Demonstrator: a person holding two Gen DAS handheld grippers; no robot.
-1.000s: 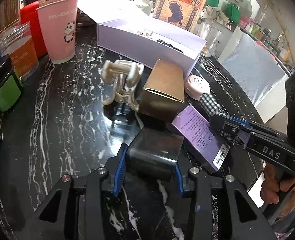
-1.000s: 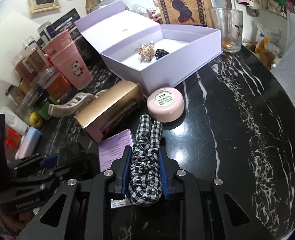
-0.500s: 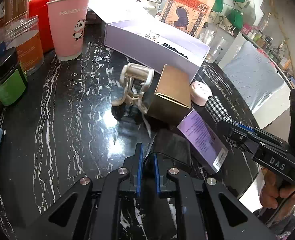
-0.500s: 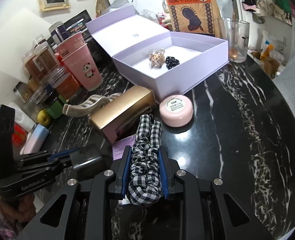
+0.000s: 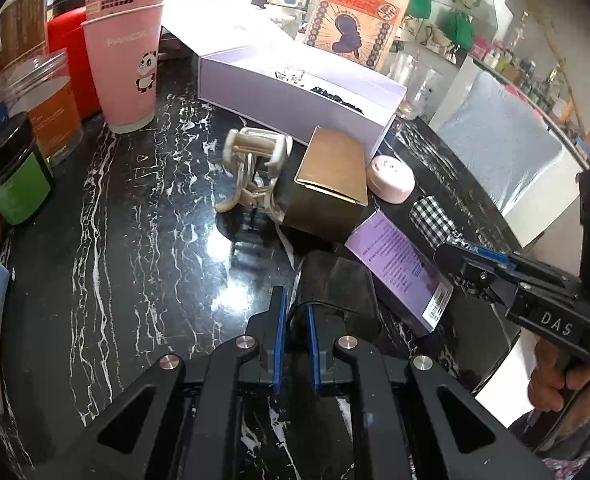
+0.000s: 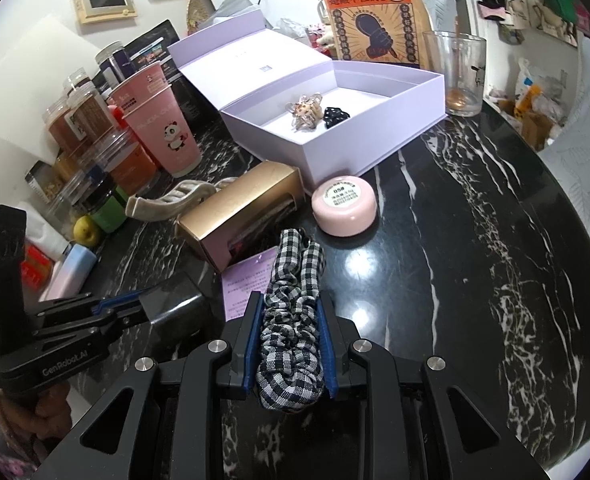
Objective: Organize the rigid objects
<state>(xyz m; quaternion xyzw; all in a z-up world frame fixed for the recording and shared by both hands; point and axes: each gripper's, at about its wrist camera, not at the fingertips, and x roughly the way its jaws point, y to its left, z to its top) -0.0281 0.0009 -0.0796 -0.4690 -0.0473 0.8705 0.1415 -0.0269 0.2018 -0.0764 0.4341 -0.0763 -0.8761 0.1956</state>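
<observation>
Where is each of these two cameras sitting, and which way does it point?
Left wrist: rides the left tool, looking forward over the table at the lilac box; right tool and a hand show.
Right wrist: rides the right tool, which grips a checked scrunchie, facing the same box; left tool shows.
Both share the gold carton and pink tin.
</observation>
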